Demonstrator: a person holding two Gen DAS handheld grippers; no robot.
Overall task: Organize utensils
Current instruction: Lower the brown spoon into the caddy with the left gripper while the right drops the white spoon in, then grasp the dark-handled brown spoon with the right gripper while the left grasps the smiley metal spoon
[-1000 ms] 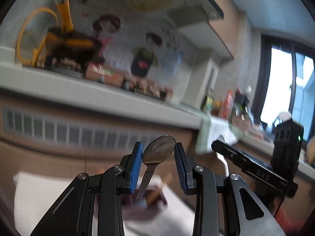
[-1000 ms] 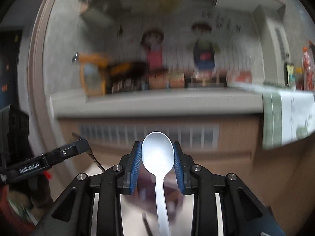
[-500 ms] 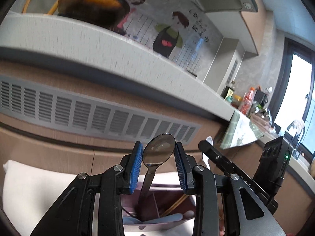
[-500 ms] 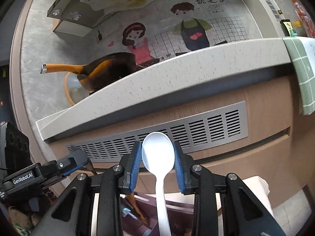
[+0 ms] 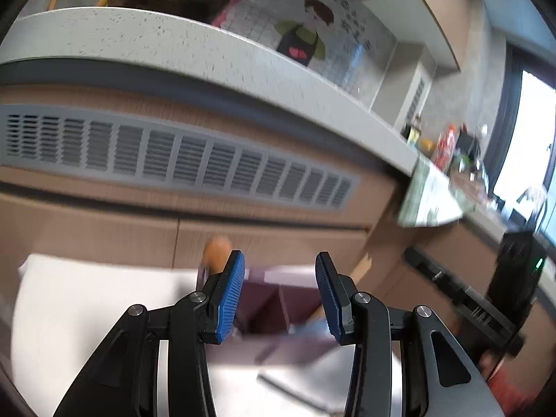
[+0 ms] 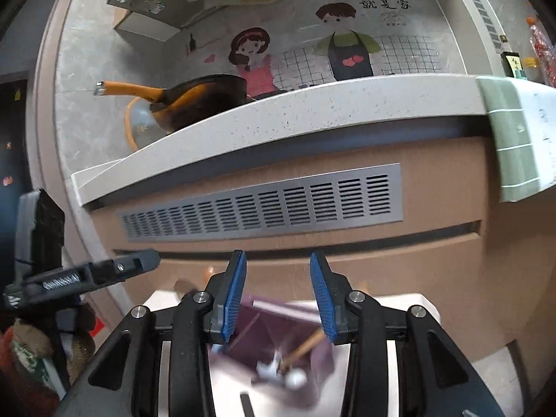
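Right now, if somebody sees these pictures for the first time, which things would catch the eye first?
First the two open grippers with blue ribbed pads, the left gripper and right gripper, both empty above the purple divided utensil holder on the white table. Next, the cartoon girl and boy mural on the wall behind the speckled countertop. On that counter's left stands a black wok with an orange handle.

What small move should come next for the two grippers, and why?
Probably lift both away. The left gripper and right gripper are open and empty above the purple utensil holder, where utensils already sit, so nothing is left to place.
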